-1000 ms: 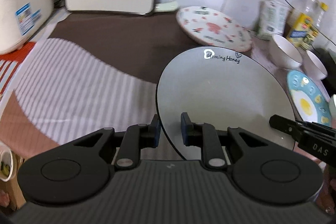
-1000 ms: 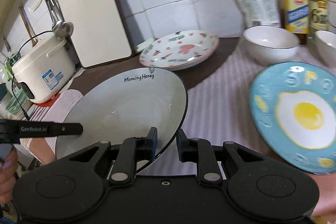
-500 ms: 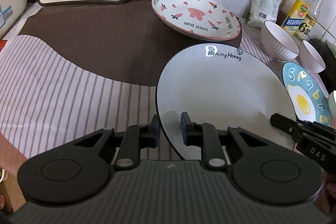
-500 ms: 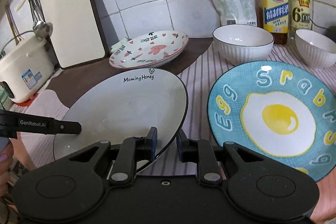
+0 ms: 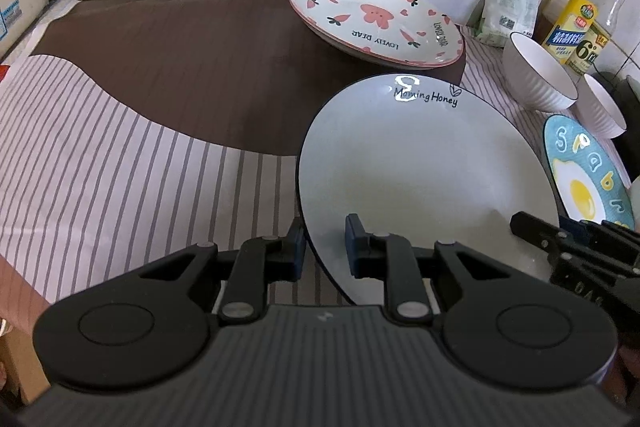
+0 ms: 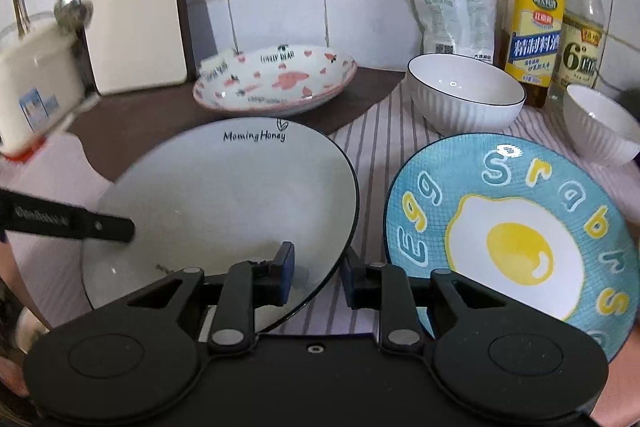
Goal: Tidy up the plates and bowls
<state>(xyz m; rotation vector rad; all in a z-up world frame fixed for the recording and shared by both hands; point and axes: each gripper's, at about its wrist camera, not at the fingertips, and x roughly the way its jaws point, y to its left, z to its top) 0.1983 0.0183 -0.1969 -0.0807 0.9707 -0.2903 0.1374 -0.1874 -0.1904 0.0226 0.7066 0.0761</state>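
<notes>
Held white "Morning Honey" plate (image 5: 420, 167) above striped cloth (image 5: 120, 155), both grippers clamped on its near rim: left gripper (image 5: 325, 246) at left edge, right gripper (image 6: 316, 271) at right edge. Sat near of "Lovely Bear" plate (image 6: 276, 79), left of egg plate (image 6: 508, 227).
</notes>
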